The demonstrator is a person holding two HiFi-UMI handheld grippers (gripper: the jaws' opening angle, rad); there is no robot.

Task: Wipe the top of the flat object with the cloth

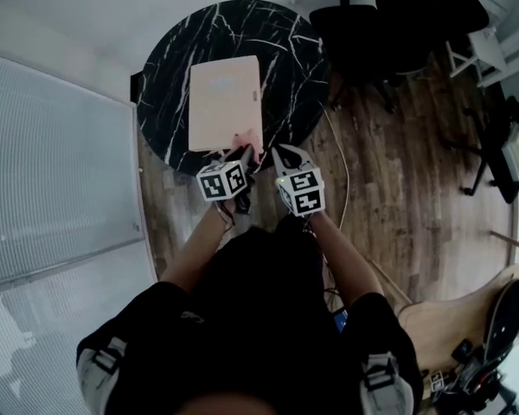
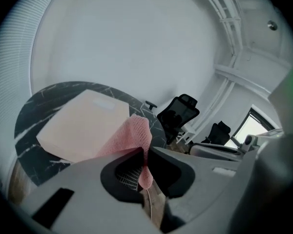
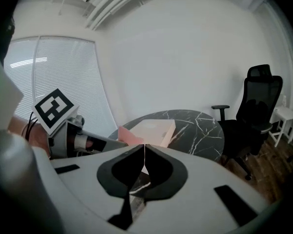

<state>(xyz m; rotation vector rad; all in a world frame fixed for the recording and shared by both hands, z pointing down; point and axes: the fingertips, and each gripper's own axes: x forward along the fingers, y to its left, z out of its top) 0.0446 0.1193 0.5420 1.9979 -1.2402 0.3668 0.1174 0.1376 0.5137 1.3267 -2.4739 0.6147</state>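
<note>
The flat object [image 1: 225, 102] is a pale pinkish-beige slab with square corners. It lies flat on the round black table [image 1: 285, 50] with white veining, nearer the table's left side. A fainter rectangular patch on its top may be a label, too blurred to read.

Your left tongs [image 2: 145, 152] are pinching a pink mesh cloth [image 2: 134, 135]. From above, the cloth sits at the slab's near right corner. Your right tongs [image 3: 144, 152] are pressed together with nothing between them, hanging over the table's near edge just beside the left pair.

Both your forearms reach forward, side by side. Each marker cube shows black-and-white square patterns, not letters.
</note>
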